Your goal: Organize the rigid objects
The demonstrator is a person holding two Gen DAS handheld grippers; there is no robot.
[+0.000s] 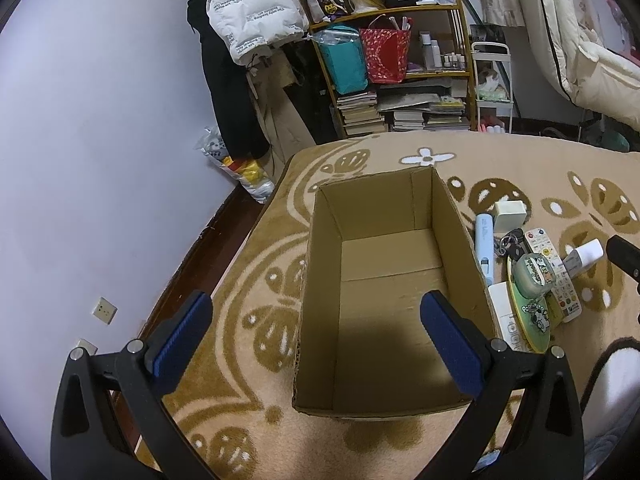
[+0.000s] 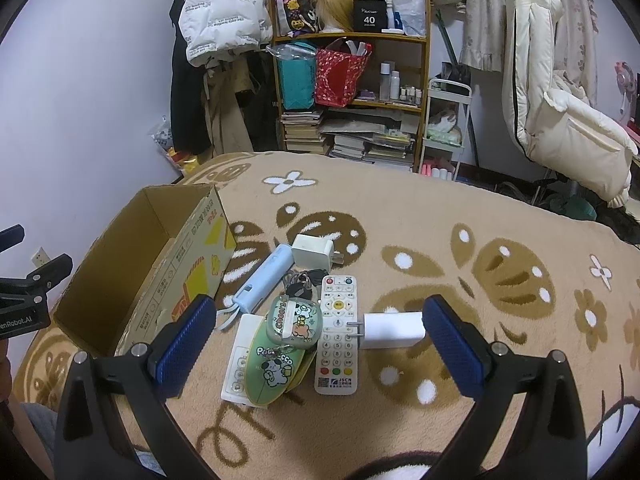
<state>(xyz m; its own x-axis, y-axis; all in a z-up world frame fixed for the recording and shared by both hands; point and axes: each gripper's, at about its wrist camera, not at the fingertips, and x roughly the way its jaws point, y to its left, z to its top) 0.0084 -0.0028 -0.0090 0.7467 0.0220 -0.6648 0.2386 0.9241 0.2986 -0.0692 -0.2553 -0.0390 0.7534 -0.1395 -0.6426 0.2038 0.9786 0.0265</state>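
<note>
An open, empty cardboard box [image 1: 384, 280] stands on the patterned blanket; it also shows in the right wrist view [image 2: 152, 264]. My left gripper [image 1: 316, 316] is open, hovering over the box's near end. To the right of the box lies a pile: a white remote [image 2: 338, 332], a white charger [image 2: 394, 330], a second white plug [image 2: 312, 250], a light-blue stick device [image 2: 264, 274], a green earbud case [image 2: 296, 320], a green oval mirror [image 2: 272, 368], a white flat panel [image 2: 240, 356] and dark keys [image 2: 300, 284]. My right gripper [image 2: 316, 316] is open above the pile, empty.
The brown-and-cream blanket [image 2: 460, 240] covers the bed. A wooden shelf [image 2: 348, 80] with books, bags and bottles stands behind, with hung coats [image 2: 216, 12] and a white trolley [image 2: 444, 120]. The bed's left edge drops to a dark floor [image 1: 192, 264] by the wall.
</note>
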